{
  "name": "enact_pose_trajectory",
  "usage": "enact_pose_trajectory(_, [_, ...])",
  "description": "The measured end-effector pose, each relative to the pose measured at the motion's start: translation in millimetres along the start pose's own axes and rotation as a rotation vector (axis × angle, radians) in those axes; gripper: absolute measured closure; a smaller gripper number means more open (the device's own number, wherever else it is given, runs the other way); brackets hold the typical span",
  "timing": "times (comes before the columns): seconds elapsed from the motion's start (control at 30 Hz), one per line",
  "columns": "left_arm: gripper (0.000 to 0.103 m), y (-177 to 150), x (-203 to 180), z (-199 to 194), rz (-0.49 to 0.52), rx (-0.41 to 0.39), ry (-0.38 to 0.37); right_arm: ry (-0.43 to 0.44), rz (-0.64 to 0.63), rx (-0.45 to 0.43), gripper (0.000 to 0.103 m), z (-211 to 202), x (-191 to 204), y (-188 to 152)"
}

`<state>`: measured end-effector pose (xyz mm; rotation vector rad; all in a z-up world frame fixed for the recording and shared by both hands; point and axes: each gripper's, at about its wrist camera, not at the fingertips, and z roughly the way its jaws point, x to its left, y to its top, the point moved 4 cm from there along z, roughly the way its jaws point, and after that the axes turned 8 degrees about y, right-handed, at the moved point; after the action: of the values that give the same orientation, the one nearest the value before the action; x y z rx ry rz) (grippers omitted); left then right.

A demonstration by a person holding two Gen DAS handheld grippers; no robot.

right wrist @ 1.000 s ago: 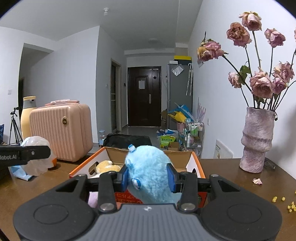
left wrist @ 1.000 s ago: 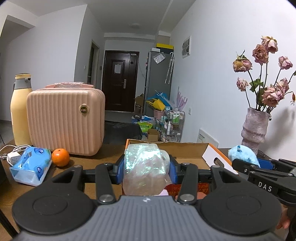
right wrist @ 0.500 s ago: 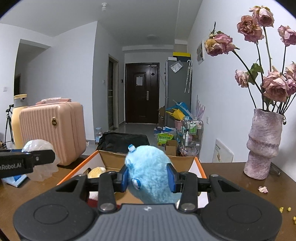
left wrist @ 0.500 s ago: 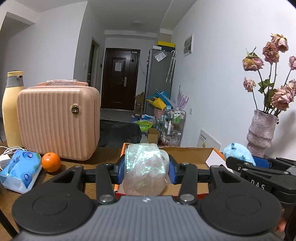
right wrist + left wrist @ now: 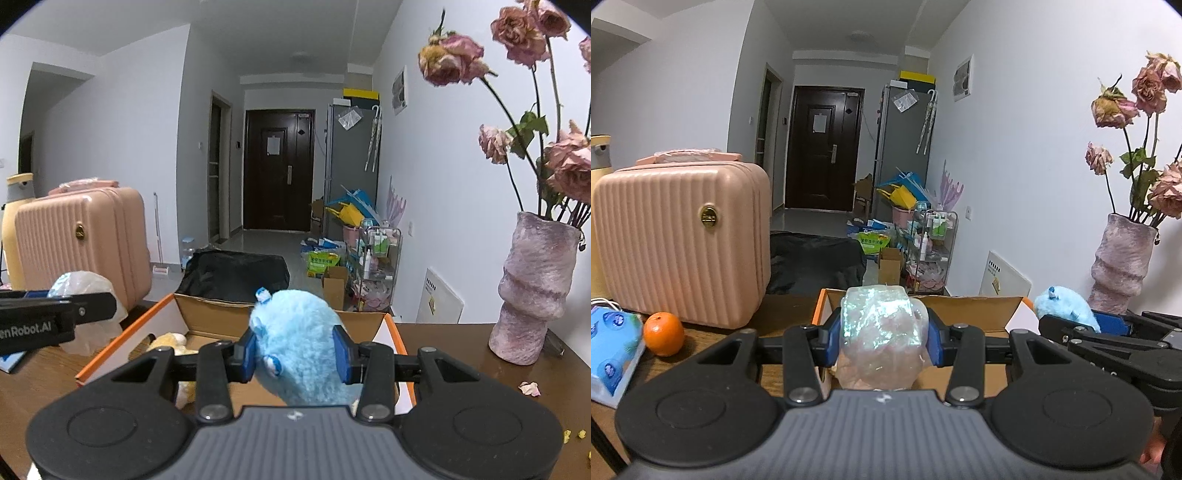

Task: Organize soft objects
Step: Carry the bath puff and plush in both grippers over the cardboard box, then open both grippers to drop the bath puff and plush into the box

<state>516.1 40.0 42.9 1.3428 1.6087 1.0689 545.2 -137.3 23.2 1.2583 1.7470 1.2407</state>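
Above the open cardboard box (image 5: 207, 314), the left gripper (image 5: 882, 341) clamps an upright plastic-wrapped bundle (image 5: 881, 336) and the right gripper (image 5: 297, 356) clamps a blue plush toy (image 5: 299, 350) standing on end.

A pink suitcase (image 5: 681, 243) stands far left on the tabletop (image 5: 461, 354), an orange (image 5: 663, 333) and tissue pack (image 5: 611, 345) near it; a vase (image 5: 533, 288) of dried roses stands right.

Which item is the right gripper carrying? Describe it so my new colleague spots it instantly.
Start at the orange-edged cardboard box on the wooden table. Just in front of it, the right gripper is shut on a blue plush toy. It is fluffy and sky blue, unlike the clear-wrapped bundle in the left gripper.
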Motion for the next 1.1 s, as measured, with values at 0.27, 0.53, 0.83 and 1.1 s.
enact_pose_trajectory(0.27, [0.059,4,-9,29,0.019,0.013,0.002,-0.023,0.006,0.058,0.063,36,-12,-1])
enact_pose_trajectory(0.53, [0.059,2,-19,62,0.048,0.038,0.001,-0.017,-0.008,0.1,0.063,61,-18,-9])
enact_pose_trajectory(0.83, [0.06,-5,-17,79,0.052,0.078,0.005,-0.035,-0.025,0.153,0.061,79,-20,-22])
enact_pose_trajectory(1.1, [0.04,-6,-11,82,0.02,0.105,0.007,-0.049,-0.039,0.12,0.007,74,-19,-22])
